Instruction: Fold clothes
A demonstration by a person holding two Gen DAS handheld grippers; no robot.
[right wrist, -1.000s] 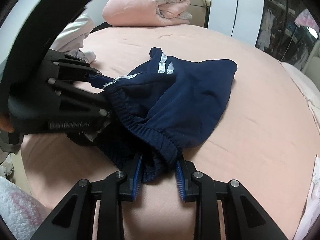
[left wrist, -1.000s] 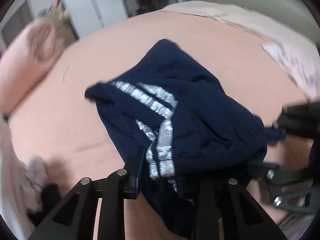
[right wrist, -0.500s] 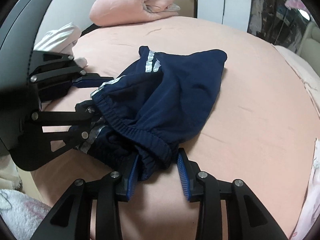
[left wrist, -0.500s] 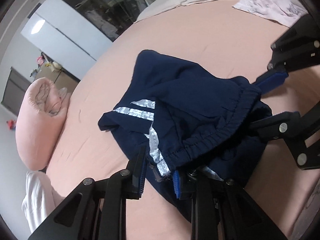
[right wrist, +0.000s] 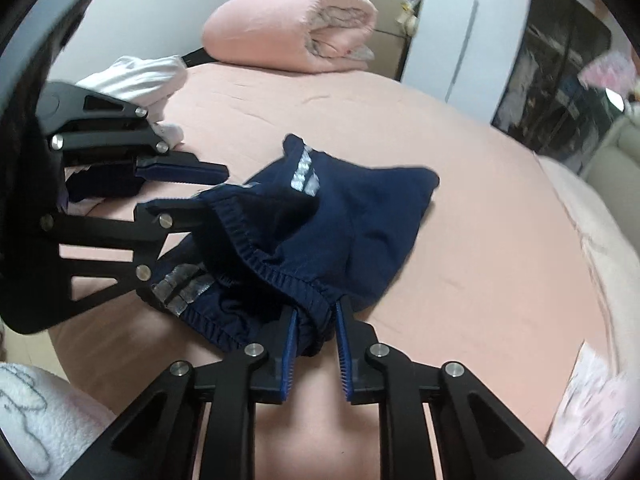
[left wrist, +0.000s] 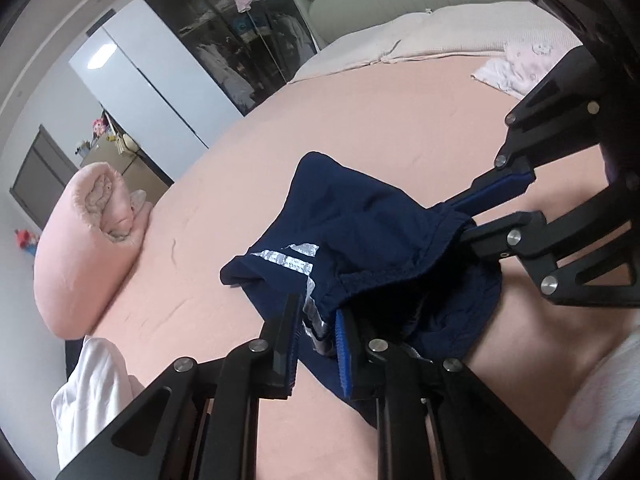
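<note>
Navy shorts [left wrist: 360,232] with silver side stripes lie bunched on the pink bed sheet [left wrist: 400,120], their elastic waistband raised toward me. My left gripper [left wrist: 318,320] is shut on the striped end of the waistband. In the right wrist view the same shorts [right wrist: 360,216] hang from the left gripper [right wrist: 208,194] at the left. My right gripper [right wrist: 316,320] has the gathered waistband between its blue pads, its jaws closing on it. From the left wrist view the right gripper [left wrist: 464,220] comes in from the right and pinches the other end of the waistband.
A rolled pink quilt [right wrist: 288,28] lies at the far end of the bed, with a white garment [right wrist: 136,76] beside it. A pink patterned cloth [left wrist: 524,64] lies near the bed's other end. White fleece [right wrist: 36,408] sits at the near left corner. A glass-fronted wardrobe [left wrist: 240,52] stands beyond.
Both grippers have risen a little and lifted the waistband off the sheet. The left gripper rolled and closed tighter on the striped end. The right jaws narrowed on the elastic.
</note>
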